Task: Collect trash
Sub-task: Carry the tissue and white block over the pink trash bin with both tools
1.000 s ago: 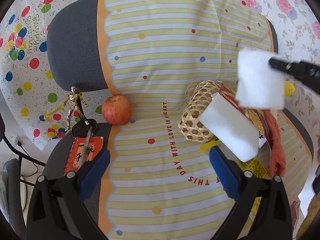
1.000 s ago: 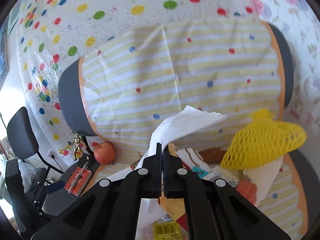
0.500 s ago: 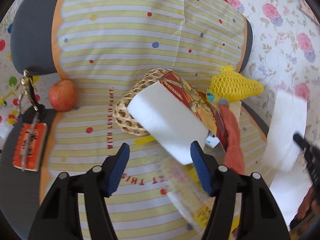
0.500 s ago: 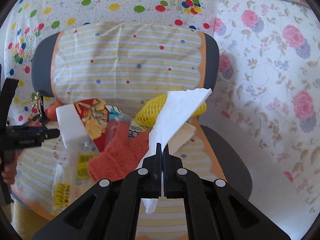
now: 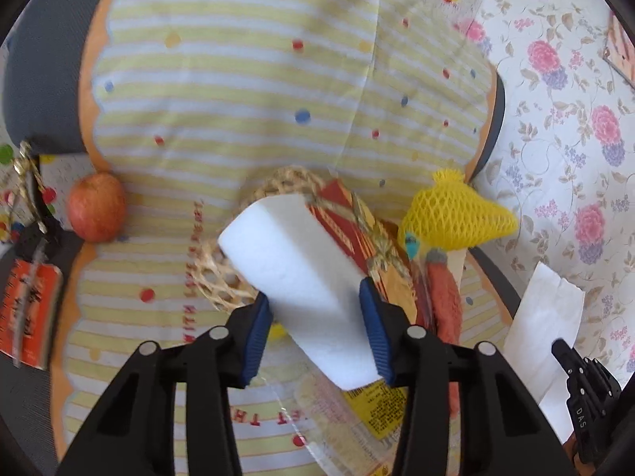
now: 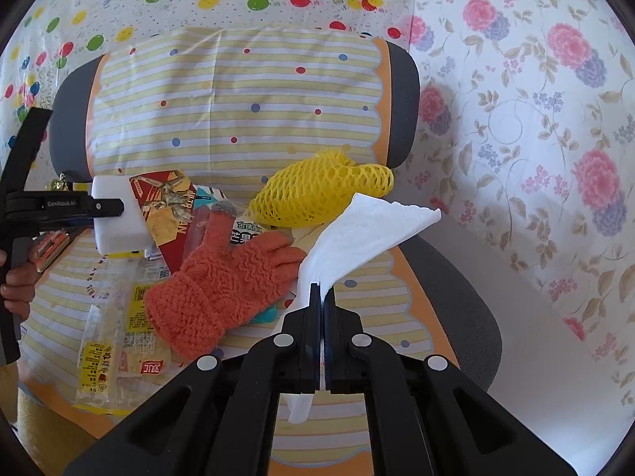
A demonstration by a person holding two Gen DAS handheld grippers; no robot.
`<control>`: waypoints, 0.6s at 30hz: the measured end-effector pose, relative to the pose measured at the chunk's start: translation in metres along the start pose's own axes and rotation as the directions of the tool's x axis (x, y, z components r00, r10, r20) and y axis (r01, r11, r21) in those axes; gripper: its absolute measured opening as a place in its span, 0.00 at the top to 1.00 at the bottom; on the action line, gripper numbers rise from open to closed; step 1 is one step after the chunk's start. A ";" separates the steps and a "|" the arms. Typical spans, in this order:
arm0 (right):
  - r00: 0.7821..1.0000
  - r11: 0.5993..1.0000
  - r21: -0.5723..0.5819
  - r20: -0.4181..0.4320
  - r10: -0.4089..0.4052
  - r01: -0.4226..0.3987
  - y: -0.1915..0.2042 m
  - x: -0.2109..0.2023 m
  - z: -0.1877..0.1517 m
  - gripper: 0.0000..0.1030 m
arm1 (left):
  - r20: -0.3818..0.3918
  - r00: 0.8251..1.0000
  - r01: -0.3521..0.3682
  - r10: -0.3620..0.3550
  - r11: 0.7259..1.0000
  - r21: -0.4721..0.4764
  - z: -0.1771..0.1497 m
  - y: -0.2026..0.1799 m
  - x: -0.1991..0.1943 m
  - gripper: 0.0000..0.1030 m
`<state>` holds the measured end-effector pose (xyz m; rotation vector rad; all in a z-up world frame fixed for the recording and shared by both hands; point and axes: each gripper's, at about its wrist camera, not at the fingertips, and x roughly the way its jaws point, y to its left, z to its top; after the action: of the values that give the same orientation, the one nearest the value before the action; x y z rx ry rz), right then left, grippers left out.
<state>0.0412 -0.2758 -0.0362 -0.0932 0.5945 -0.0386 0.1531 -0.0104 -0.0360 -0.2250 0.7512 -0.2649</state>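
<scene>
The left gripper [image 5: 315, 329] is closing its blue fingers [image 5: 373, 329] around the white foam block [image 5: 301, 273], which is leaning out of the woven basket [image 5: 222, 277] mid-seat on the chair; both pads are touching it. The right gripper [image 6: 320, 297], fingers clenched, is holding a white tissue [image 6: 365, 234] above the seat's right edge.

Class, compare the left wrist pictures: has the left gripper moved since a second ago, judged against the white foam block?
Yes. The left gripper has come forward to the white foam block, once ahead to its right; its jaws have just been closing and now flank the block.
</scene>
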 end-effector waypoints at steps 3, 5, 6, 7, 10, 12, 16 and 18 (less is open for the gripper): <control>1.000 1.000 -0.008 0.008 -0.003 0.003 0.003 -0.001 0.003 0.99 | 0.081 0.993 -0.096 0.090 0.993 0.066 0.005 -0.003 -0.029 0.64; 1.000 1.000 -0.009 0.018 -0.003 0.003 0.006 -0.005 0.006 0.99 | 0.134 0.981 -0.153 0.139 0.983 0.102 0.004 -0.005 -0.052 0.64; 1.000 1.000 -0.006 0.022 0.002 -0.002 0.005 -0.007 0.008 0.99 | 0.147 0.976 -0.176 0.158 0.978 0.116 0.001 -0.007 -0.061 0.64; 1.000 1.000 -0.001 0.027 0.010 -0.010 0.006 -0.010 0.009 0.98 | 0.153 0.973 -0.192 0.170 0.971 0.140 -0.004 -0.012 -0.071 0.64; 0.999 1.000 -0.004 0.033 0.020 -0.020 0.008 -0.022 0.008 0.98 | 0.147 0.980 -0.164 0.135 0.964 0.210 -0.024 -0.032 -0.085 0.64; 0.999 0.999 -0.012 0.026 0.030 -0.030 0.008 -0.032 0.003 0.98 | 0.139 0.986 -0.126 0.091 0.955 0.268 -0.042 -0.051 -0.090 0.63; 1.000 1.000 0.010 0.023 0.021 -0.021 -0.007 -0.062 -0.017 0.98 | 0.105 0.994 -0.022 -0.020 0.923 0.383 -0.078 -0.098 -0.088 0.63; 1.000 0.999 0.045 0.006 0.011 -0.011 -0.019 -0.076 -0.030 0.98 | 0.084 0.994 0.020 -0.063 0.901 0.434 -0.097 -0.123 -0.084 0.62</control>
<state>-0.0384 -0.2919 -0.0165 -0.0463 0.5877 -0.0410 0.0074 -0.1100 -0.0152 0.1692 0.5744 -0.4517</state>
